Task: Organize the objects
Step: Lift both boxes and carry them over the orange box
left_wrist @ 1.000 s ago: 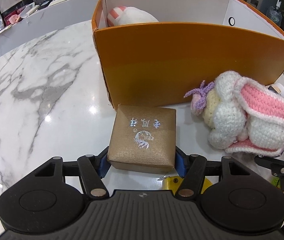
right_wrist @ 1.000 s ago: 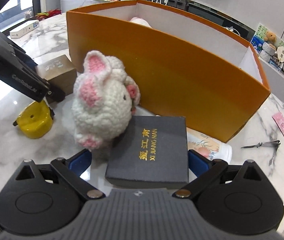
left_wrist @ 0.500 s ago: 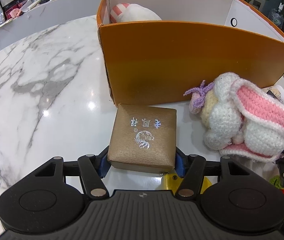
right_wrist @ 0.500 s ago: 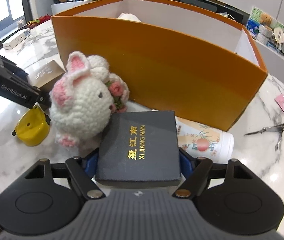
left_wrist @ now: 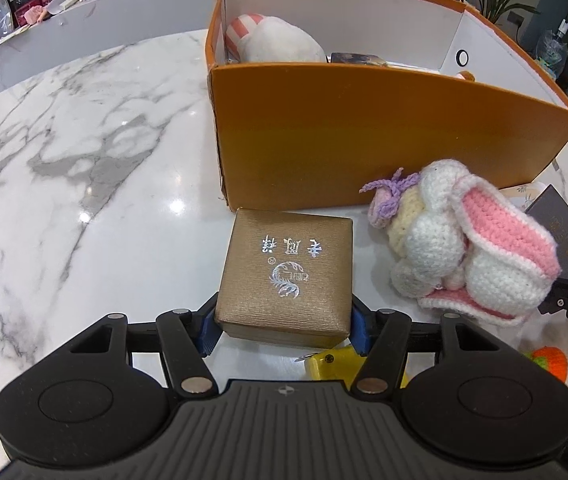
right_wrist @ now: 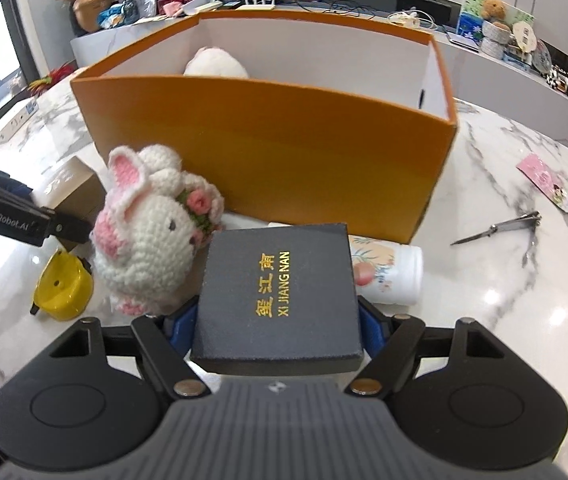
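My left gripper (left_wrist: 284, 322) is shut on a gold-brown gift box (left_wrist: 287, 276) and holds it above the marble table, in front of the big orange box (left_wrist: 363, 136). My right gripper (right_wrist: 278, 330) is shut on a black box marked XI JIANG NAN (right_wrist: 278, 292), lifted before the orange box (right_wrist: 268, 160). A crocheted white-and-pink rabbit (left_wrist: 471, 240) lies on the table between the two grippers; it also shows in the right wrist view (right_wrist: 152, 224). A plush toy (left_wrist: 280, 42) lies inside the orange box.
A yellow tape measure (right_wrist: 62, 286) and a small orange crochet piece (left_wrist: 549, 362) lie near the front. A white floral cup (right_wrist: 387, 270) lies on its side by the orange box. Nail clippers (right_wrist: 495, 228) and a pink card (right_wrist: 545, 180) lie at the right.
The right gripper closed on the black box and lifted it. The left gripper rose with the gold-brown box, so more of the orange box's inside shows.
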Demonstrator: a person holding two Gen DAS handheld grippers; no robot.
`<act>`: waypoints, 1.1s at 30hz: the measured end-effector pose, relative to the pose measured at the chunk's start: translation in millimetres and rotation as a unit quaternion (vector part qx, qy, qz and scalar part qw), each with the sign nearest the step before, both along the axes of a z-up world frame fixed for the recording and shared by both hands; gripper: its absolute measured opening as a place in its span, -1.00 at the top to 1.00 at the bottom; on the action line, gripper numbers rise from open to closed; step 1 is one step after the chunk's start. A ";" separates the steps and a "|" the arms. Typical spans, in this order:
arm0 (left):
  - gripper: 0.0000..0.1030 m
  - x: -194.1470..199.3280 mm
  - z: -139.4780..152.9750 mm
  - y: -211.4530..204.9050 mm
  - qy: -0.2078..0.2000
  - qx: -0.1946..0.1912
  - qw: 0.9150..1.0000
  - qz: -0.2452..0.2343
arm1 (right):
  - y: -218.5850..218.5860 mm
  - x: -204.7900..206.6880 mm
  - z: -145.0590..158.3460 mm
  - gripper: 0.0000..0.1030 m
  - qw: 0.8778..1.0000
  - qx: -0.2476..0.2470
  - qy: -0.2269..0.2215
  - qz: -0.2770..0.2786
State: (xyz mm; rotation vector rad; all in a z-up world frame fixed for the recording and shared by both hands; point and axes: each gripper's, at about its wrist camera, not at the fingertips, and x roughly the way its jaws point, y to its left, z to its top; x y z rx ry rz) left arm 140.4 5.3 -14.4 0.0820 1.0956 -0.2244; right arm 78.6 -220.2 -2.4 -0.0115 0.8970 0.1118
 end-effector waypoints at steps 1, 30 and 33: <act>-0.36 -0.7 1.2 0.3 0.000 -0.001 1.000 0.000 | -0.8 -0.8 1.2 -0.52 1.000 0.000 -0.001 -0.001; -0.37 -35.6 84.6 -10.0 -0.087 -0.034 0.996 -0.003 | -6.8 -34.3 79.4 -0.52 0.997 0.037 -0.063 -0.029; -0.37 -28.3 97.4 -14.2 -0.110 -0.045 0.993 0.008 | -7.9 -31.1 94.1 -0.52 0.994 0.053 -0.087 -0.042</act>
